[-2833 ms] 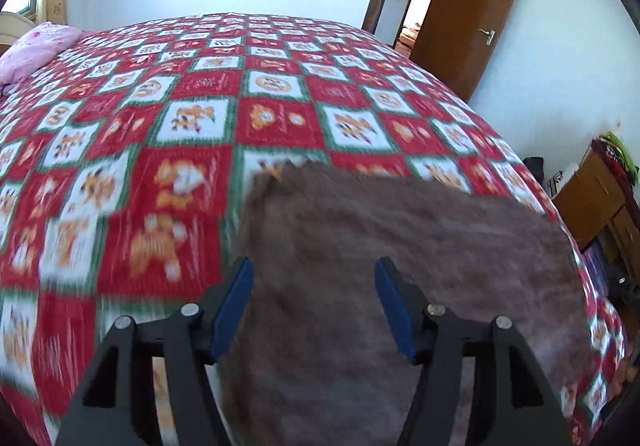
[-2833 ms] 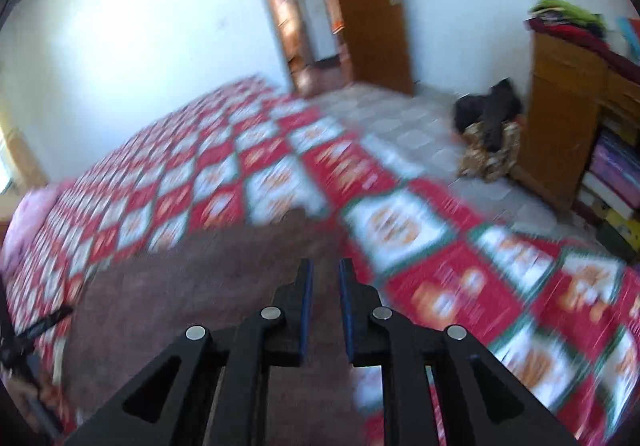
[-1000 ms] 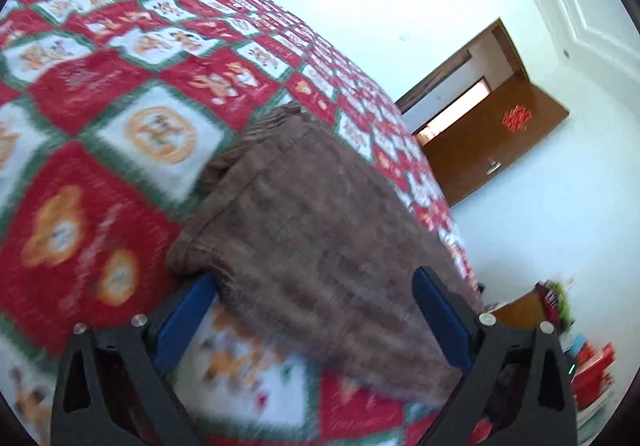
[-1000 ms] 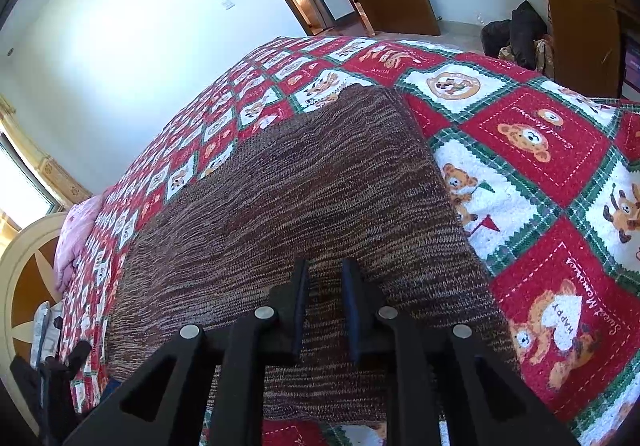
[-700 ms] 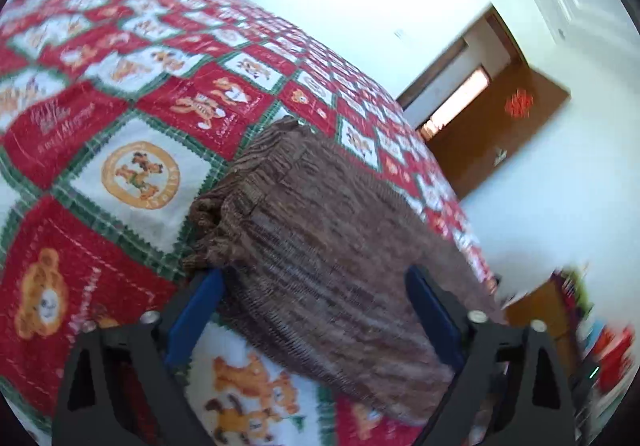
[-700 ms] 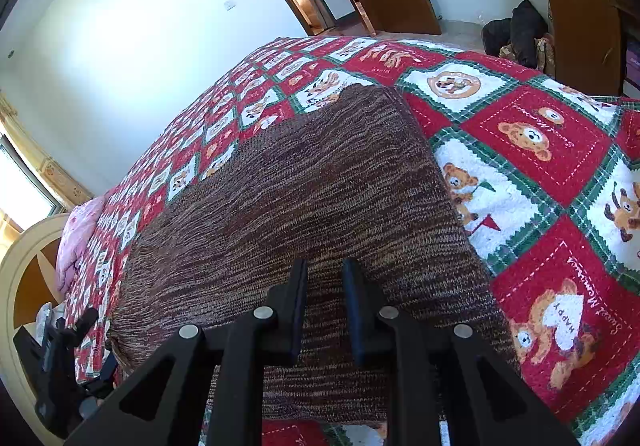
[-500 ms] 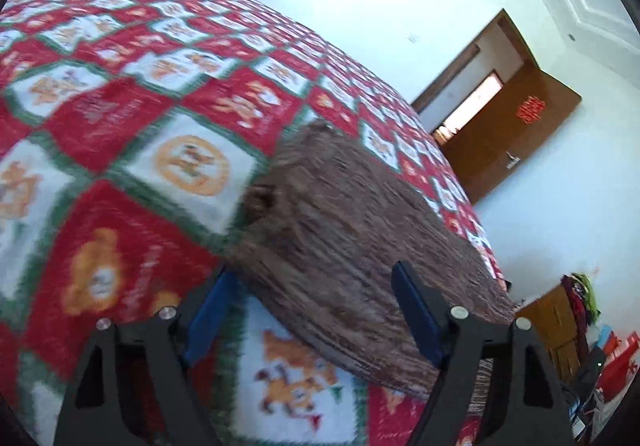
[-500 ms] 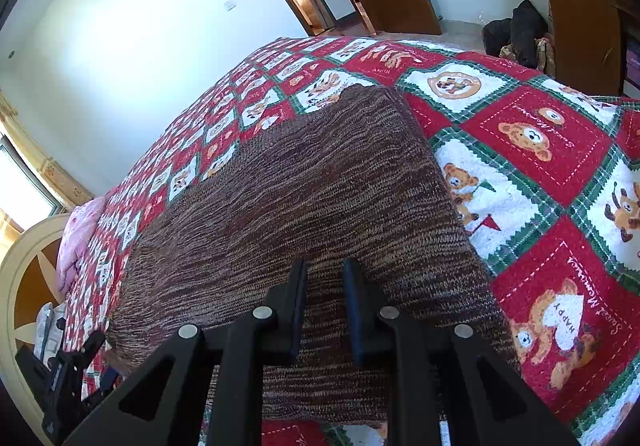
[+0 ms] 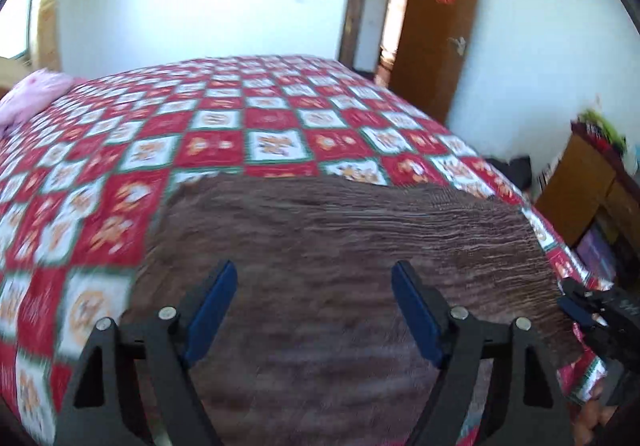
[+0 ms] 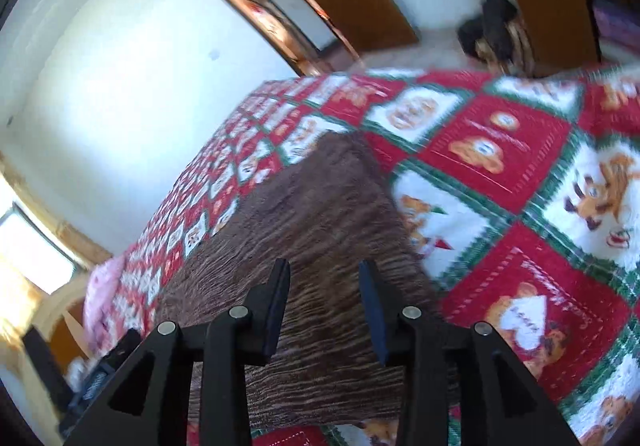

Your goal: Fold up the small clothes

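A brown knitted garment [image 9: 340, 246] lies folded flat on the red, white and green quilt [image 9: 224, 134] of a bed. My left gripper [image 9: 314, 288] is open and empty above the garment's near left part. In the right wrist view the garment [image 10: 316, 230] runs away to the left. My right gripper [image 10: 324, 288] is open and empty above its near right edge. The right gripper also shows at the right edge of the left wrist view [image 9: 592, 310].
A pink pillow [image 9: 28, 98] lies at the bed's far left. A brown door [image 9: 436, 42] stands open behind the bed. A wooden cabinet [image 9: 592, 186] stands to the right, with a dark bag [image 10: 496, 34] on the floor beside it.
My right gripper has opened and let go of the garment's edge. My left gripper has swung from the garment's left end to above it, still open.
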### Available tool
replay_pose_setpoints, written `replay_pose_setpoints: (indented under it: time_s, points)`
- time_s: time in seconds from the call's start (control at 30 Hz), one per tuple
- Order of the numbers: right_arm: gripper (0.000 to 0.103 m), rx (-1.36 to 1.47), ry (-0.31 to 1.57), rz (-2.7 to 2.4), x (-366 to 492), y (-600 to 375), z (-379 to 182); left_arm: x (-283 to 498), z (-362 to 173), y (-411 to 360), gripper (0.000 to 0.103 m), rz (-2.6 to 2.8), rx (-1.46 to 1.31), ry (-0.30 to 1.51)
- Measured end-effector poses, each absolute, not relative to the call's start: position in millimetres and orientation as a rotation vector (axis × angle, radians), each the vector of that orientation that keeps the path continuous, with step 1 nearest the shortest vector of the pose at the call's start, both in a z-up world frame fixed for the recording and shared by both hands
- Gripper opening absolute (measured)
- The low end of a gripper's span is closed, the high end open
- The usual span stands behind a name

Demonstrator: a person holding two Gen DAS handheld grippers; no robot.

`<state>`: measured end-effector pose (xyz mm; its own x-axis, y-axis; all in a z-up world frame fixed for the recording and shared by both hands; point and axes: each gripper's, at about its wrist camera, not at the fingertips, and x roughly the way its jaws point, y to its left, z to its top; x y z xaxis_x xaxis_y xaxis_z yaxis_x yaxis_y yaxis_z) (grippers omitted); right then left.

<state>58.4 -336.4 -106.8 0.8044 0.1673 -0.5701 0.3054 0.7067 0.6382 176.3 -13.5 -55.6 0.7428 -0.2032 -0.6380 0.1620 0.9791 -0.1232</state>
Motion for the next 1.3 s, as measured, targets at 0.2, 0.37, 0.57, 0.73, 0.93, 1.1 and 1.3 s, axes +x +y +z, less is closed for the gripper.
replay_pose_setpoints:
  time_s: [0.2, 0.37, 0.57, 0.73, 0.93, 1.1, 1.3]
  points:
    - [0.038, 0.876, 0.690, -0.053, 73, -377, -97, 215, -70, -38, 0.067, -0.271, -0.092, 0.796]
    - [0.038, 0.737, 0.742, 0.023, 116, -371, -87, 217, -97, -62, 0.067, -0.254, -0.035, 0.836]
    - [0.038, 0.683, 0.812, 0.047, 148, -355, -117, 213, -99, -70, 0.071, -0.223, 0.015, 0.831]
    - [0.020, 0.682, 0.804, 0.060, 148, -360, -122, 216, -101, -70, 0.072, -0.222, 0.020, 0.829]
    - [0.024, 0.742, 0.791, 0.050, 140, -372, -119, 219, -102, -64, 0.072, -0.250, -0.017, 0.829]
    - [0.040, 0.680, 0.742, -0.075, 124, -373, -106, 219, -102, -63, 0.073, -0.258, -0.028, 0.827]
    - [0.069, 0.692, 0.787, -0.007, 121, -367, -117, 220, -103, -64, 0.075, -0.264, -0.028, 0.827]
